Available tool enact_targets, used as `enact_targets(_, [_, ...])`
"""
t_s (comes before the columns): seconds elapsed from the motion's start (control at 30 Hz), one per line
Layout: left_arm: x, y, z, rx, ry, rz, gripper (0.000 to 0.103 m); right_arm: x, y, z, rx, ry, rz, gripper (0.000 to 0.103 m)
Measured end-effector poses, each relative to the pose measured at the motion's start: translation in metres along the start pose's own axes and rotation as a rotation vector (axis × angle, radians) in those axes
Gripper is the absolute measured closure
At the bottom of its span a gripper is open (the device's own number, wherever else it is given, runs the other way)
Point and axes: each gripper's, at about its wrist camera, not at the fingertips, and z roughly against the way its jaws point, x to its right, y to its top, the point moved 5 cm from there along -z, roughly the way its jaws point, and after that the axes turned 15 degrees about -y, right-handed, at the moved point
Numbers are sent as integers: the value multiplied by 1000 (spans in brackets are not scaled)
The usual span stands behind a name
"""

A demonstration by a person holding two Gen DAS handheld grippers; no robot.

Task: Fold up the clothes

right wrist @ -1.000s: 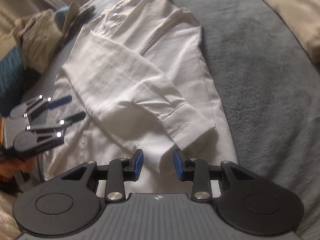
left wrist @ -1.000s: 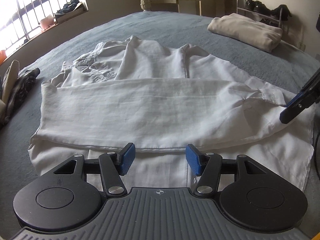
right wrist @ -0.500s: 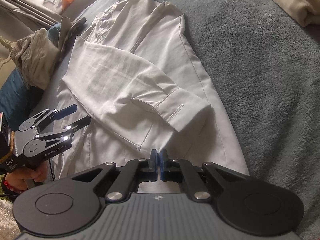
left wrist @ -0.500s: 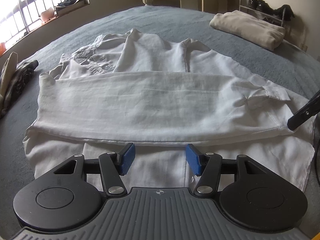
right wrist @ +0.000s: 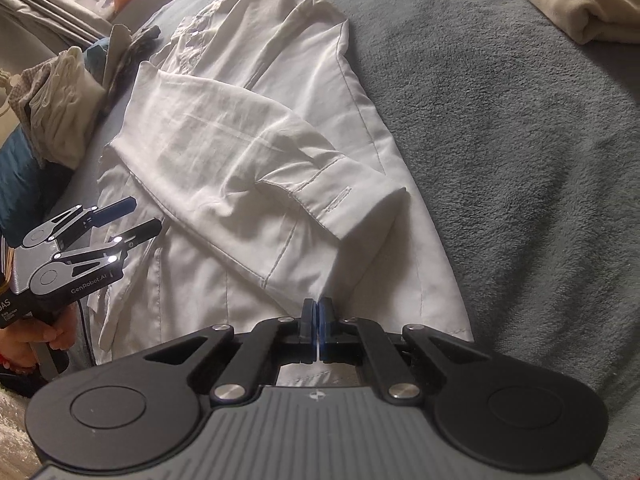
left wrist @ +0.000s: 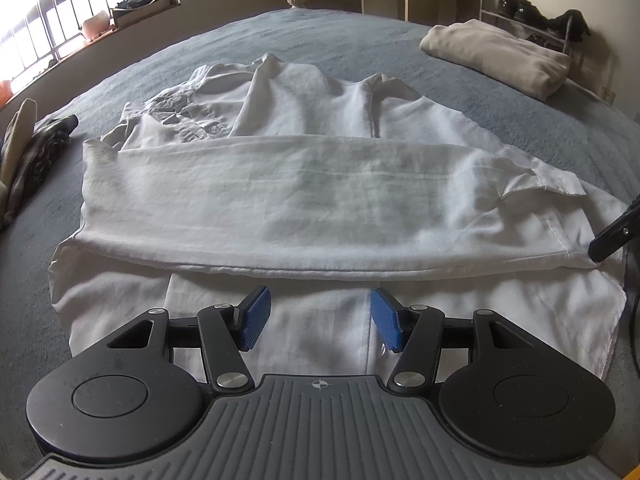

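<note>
Grey bedding carries a white shirt, one sleeve already folded across toward three o'clock. Left gripper is held open and empty; right gripper is closed, apparently pinching the hem, body folds remaining.

The left gripper pointed steeply downward, its blue-padded jaws standing apart with nothing clamped between them. In the right wrist view it showed from the side, carried by a hand wrapped around its handle at the frame's lower left. The right gripper also pointed steeply downward, its blue pads pressed together. Whether a thin layer of cloth was pinched between them could not be told. In the left wrist view, only one dark finger of it entered at the right edge.
</note>
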Motion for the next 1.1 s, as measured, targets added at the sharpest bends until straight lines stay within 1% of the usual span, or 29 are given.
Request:
enact_targets(0.27, [-1, -1, 0, -7, -1, 10, 47, 5, -2, -4, -3, -16, -2, 102])
enact_targets(0.37, [-4, -3, 4, -12, 10, 3, 47, 3, -3, -6, -26, -21, 9, 101])
enact_targets(0.43, [-10, -6, 12, -18, 25, -6, 47, 3, -1, -4, -51, -29, 17, 96])
enact_targets(0.5, [-25, -11, 25, -30, 67, -6, 47, 0, 1, 3, -55, -42, 50, 76])
enact_targets(0.53, [-35, -14, 33, -35, 91, 0, 47, -2, 2, 9, -43, -46, 74, 73])
enact_targets(0.57, [-45, -17, 41, -40, 116, 5, 47, -6, 5, 16, -18, -47, 106, 72])
enact_targets(0.67, [-73, -25, 62, -58, 187, 28, 46, -17, 13, 36, 56, -49, 194, 72])
enact_targets(0.73, [-91, -31, 71, -72, 230, 53, 46, -27, 23, 42, 103, -43, 218, 72])
enact_targets(0.87, [-114, -44, 73, -73, 264, 180, 46, -45, 41, 33, 186, -66, 254, 72])
enact_targets(0.93, [-123, -51, 72, -71, 279, 242, 46, -46, 46, 22, 197, -88, 241, 72])
enact_targets(1.03, [-127, -62, 69, -70, 317, 252, 45, -43, 44, 3, 188, -115, 244, 73])
enact_targets(1.1, [-128, -67, 68, -59, 332, 248, 41, -40, 40, -10, 181, -145, 265, 74])
